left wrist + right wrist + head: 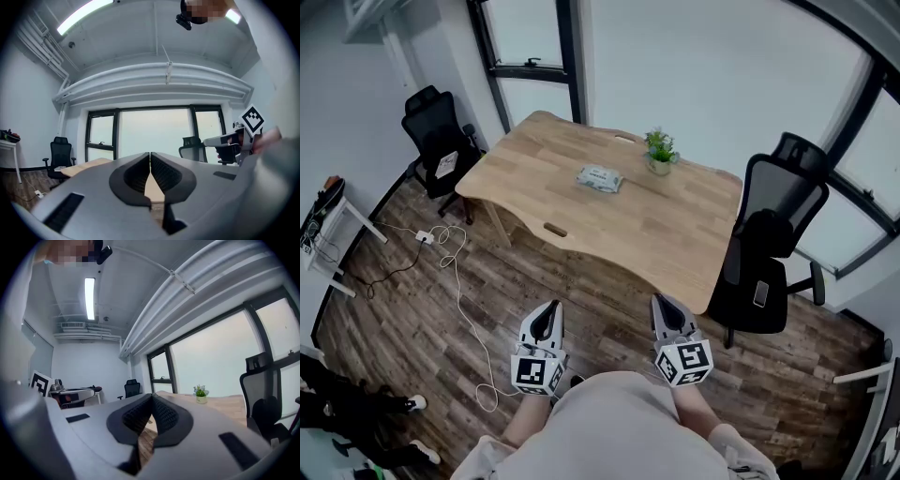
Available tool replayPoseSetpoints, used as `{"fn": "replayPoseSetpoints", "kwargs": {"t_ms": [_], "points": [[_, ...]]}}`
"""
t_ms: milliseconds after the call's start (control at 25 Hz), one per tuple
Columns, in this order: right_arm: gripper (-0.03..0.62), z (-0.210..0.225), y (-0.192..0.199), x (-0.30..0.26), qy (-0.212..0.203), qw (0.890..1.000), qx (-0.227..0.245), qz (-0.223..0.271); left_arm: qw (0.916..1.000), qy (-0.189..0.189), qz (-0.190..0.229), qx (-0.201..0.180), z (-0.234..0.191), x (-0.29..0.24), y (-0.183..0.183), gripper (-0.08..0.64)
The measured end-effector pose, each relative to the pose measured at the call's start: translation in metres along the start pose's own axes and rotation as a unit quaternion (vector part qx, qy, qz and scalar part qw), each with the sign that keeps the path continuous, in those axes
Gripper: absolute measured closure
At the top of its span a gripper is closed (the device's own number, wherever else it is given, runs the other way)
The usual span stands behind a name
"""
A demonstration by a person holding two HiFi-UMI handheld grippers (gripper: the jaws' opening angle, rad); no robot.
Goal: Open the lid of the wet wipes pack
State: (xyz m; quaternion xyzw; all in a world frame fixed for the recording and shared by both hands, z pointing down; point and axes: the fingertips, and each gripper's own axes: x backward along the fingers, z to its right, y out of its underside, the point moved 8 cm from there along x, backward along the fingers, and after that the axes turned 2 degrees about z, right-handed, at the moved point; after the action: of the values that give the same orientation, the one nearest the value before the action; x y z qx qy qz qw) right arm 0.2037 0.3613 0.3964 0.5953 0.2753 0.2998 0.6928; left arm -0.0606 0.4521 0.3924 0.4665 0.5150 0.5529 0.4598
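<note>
The wet wipes pack (pixel 599 178) lies flat near the middle of the wooden table (pixel 581 225), lid down as far as I can tell. Both grippers are held close to the person's body, well short of the table. My left gripper (pixel 547 313) is shut with nothing in it; its jaws meet at the tips (pixel 150 153). My right gripper (pixel 665 306) is also shut and empty, its tips together (pixel 152 396). In the left gripper view the right gripper (pixel 236 140) shows at the right edge.
A small potted plant (pixel 660 150) stands on the table behind the pack, also seen as the plant (pixel 200 394). A black office chair (pixel 769 244) is at the table's right end, another chair (pixel 439 141) at the far left. White cables (pixel 455 272) trail over the wood floor.
</note>
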Motion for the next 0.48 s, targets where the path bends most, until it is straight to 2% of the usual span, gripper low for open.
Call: {"fn": "replayPoseSetpoints", "kwargs": {"t_ms": [480], "points": [[0.584, 0.0027, -0.0001, -0.0022, 0.001, 1.000, 0.005, 0.003, 1.0000, -0.001, 0.006, 0.004, 0.0058, -0.0019, -0.0032, 0.537]]}}
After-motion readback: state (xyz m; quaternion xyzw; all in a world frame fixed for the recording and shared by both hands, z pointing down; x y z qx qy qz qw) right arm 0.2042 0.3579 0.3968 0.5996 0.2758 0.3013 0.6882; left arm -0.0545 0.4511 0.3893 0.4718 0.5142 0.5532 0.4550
